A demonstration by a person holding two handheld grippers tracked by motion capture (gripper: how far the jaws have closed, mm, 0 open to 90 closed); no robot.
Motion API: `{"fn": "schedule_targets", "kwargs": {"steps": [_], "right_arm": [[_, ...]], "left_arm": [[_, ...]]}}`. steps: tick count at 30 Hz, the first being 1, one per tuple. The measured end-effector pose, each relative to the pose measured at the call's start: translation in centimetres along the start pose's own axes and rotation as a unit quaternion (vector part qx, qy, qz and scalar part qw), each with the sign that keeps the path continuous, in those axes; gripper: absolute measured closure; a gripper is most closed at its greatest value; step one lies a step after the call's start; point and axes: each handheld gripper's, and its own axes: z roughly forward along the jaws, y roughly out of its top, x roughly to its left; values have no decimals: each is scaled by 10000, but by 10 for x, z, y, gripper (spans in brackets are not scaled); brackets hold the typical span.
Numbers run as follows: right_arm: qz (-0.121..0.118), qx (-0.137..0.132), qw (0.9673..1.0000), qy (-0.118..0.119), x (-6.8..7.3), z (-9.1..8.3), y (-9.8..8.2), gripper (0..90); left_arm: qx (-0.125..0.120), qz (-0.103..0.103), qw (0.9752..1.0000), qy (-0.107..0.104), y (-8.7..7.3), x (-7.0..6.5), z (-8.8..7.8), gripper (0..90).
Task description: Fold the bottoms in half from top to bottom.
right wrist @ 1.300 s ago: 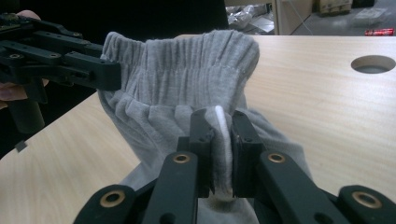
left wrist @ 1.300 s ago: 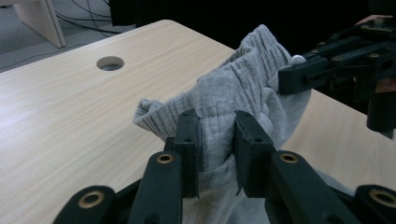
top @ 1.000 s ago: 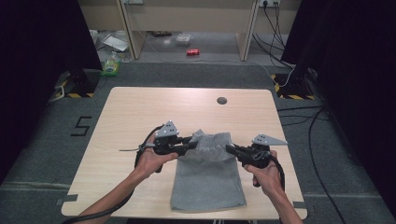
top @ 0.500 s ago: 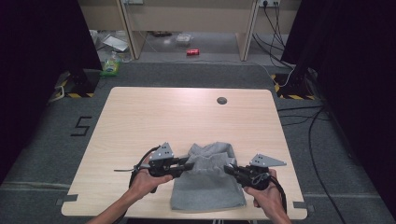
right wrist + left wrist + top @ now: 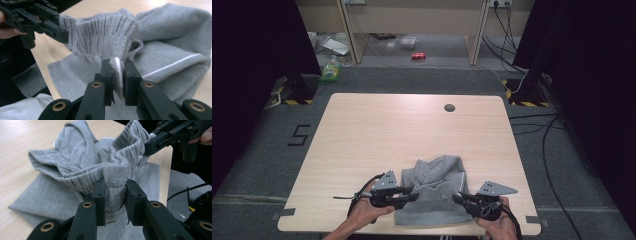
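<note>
Fold about half made. Left gripper (image 5: 113, 195) and right gripper (image 5: 117, 72) each clamp the ribbed hem of the grey garment (image 5: 434, 195), doubled between them near the table (image 5: 412, 130) edge; laying flat remains.

**Garment at the near edge, a gripper on each side**

The garment (image 5: 434, 192) lies on the table (image 5: 412, 130) at its near edge, folded over itself. The left gripper (image 5: 414, 196) is at its left side, the right gripper (image 5: 455, 198) at its right. A small round cap (image 5: 449, 107) sits far behind, near the table's back edge.
</note>
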Motion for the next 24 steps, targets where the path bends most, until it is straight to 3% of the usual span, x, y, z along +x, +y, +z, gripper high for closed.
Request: {"fn": "schedule_targets", "kwargs": {"steps": [8, 17, 24], "right_arm": [[100, 242, 9997, -10, 2, -2, -13, 727], [125, 1, 9999, -34, 8, -17, -5, 610], [57, -101, 9999, -61, 9, -16, 8, 598]], "left_arm": [[125, 36, 9999, -85, -9, -6, -1, 671], [-39, -64, 9998, -187, 0, -11, -10, 606], [-203, -198, 9995, -109, 8, -4, -19, 572]]}}
